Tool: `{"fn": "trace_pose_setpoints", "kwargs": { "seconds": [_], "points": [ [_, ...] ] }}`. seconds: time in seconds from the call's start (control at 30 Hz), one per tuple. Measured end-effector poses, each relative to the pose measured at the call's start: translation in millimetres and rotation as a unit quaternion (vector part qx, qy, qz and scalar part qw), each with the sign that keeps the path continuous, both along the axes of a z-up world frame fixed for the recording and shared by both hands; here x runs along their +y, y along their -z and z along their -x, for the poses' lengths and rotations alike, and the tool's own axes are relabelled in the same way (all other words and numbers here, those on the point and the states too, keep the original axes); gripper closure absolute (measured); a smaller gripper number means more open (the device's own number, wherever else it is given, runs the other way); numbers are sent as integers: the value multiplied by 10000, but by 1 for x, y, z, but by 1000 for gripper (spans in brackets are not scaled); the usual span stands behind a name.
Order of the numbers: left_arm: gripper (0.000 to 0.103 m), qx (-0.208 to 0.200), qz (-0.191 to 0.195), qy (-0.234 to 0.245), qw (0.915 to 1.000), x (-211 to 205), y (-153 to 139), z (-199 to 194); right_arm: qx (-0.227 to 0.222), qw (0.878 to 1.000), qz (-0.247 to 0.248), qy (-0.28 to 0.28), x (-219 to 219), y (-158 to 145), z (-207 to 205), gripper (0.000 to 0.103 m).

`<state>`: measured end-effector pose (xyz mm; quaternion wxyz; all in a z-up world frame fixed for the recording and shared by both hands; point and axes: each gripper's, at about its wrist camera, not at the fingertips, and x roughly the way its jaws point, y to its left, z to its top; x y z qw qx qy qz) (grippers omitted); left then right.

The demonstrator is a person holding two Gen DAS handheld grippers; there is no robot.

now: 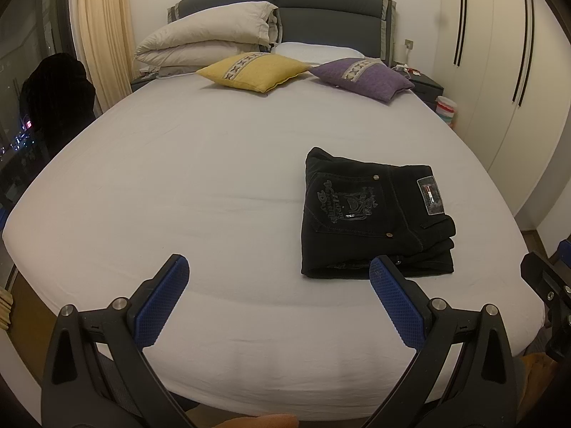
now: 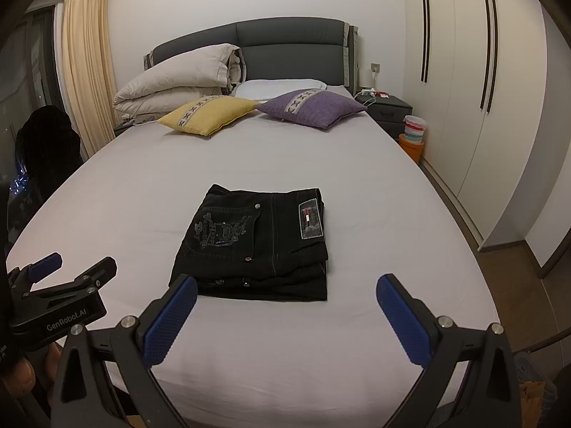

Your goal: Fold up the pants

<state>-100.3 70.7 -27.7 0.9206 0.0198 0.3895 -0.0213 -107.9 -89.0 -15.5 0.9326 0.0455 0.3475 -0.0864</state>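
Lying near the bed's near edge, the black denim pants (image 2: 255,244) are seen as a compact folded stack on the pale grey bedsheet (image 2: 249,157). Left gripper (image 1: 278,278) and right gripper (image 2: 287,296) are held spread and empty, short of it; folding is judged complete.

1 pants (image 2: 255,242), 2 cushions (image 2: 208,114), 2 tongs (image 2: 285,294).

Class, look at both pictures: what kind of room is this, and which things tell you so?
A bedroom: a grey padded headboard, a large white-sheeted bed and tall white wardrobe doors.
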Motion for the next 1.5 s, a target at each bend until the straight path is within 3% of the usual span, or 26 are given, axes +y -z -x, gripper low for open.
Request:
{"fn": "trace_pose_setpoints", "kwargs": {
  "seconds": [1.5],
  "points": [
    [0, 75, 54, 23, 10000, -3, 2, 1, 133, 9999, -17, -70, 2, 20, 5, 0]
  ]
}}
